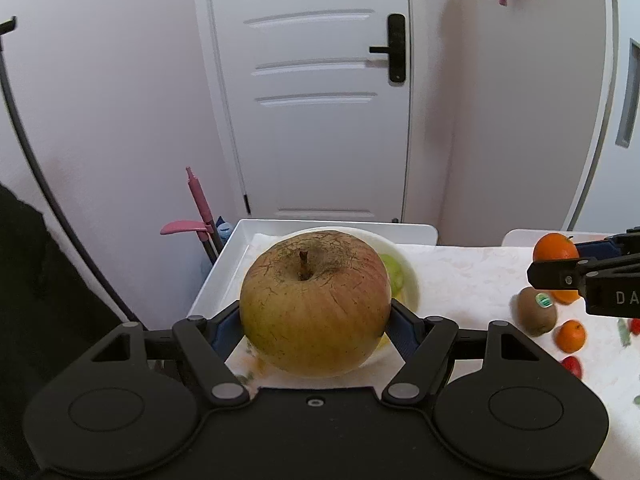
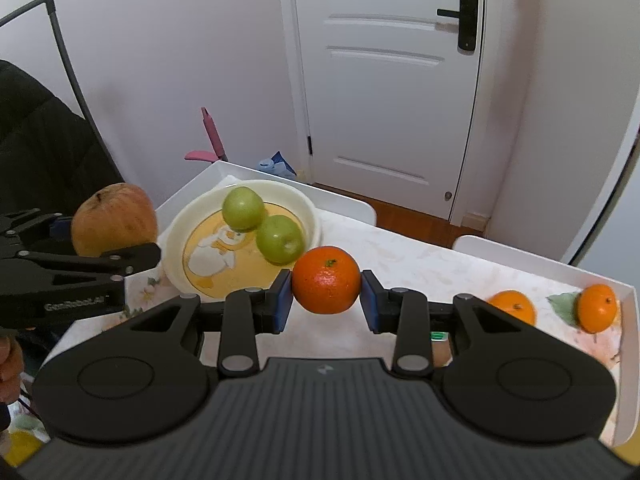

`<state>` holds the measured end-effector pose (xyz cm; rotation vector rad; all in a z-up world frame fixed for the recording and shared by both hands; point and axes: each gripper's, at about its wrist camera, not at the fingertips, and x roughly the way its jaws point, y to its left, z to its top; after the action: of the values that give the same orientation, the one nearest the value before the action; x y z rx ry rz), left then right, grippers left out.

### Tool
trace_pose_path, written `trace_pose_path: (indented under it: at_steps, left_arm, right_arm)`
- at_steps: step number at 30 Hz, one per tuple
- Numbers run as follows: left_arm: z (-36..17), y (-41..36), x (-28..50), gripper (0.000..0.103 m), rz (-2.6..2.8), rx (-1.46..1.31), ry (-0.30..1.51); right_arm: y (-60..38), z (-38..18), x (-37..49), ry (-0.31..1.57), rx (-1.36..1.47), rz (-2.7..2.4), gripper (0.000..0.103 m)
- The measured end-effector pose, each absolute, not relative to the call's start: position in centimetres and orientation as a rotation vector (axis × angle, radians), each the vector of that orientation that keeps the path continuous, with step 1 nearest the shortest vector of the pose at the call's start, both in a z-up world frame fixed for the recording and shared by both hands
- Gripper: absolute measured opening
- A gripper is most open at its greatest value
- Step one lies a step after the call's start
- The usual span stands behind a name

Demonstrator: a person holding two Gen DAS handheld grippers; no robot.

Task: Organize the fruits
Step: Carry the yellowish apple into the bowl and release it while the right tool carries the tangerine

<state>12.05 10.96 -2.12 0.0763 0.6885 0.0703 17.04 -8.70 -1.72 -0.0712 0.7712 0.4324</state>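
Observation:
My left gripper is shut on a large yellow-red apple and holds it above the near side of a white bowl. The apple also shows in the right wrist view, held left of the bowl, which has a duck picture and holds two green apples. My right gripper is shut on an orange, held above the table to the right of the bowl. The same orange shows in the left wrist view.
The table has a pale flowered cloth and raised white edges. Two small oranges lie at the right. In the left wrist view a kiwi, a small orange and red fruit lie on the cloth. A white door stands behind.

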Motion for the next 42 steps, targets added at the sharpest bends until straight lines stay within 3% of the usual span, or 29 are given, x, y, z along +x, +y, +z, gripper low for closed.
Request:
trace_pose_path:
  at_steps: [18,38,39,42]
  left_arm:
    - [-6.9,17.0,20.2,0.077,-0.108,0.167,0.756]
    - [-11.2,17.5,23.7,0.078,-0.205,0.293,0.786]
    - [-11.2,17.5,23.7,0.079,-0.207,0.296,0.787]
    - [-10.6,18.0,23.4,0.099,-0.218,0.268,0.769]
  right_arm:
    - [-1.9,-5.3,20.4,0.854,-0.039,0.269,0.051]
    - [-0.2,-6.7,21.5,0.899,-0.036,0.217,0.051]
    - [-0.2,-6.7,21.5,0.899,-0.036,0.217,0.051]
    - [-0.2,-6.5,21.6,0.894,-0.037,0.217,0.051]
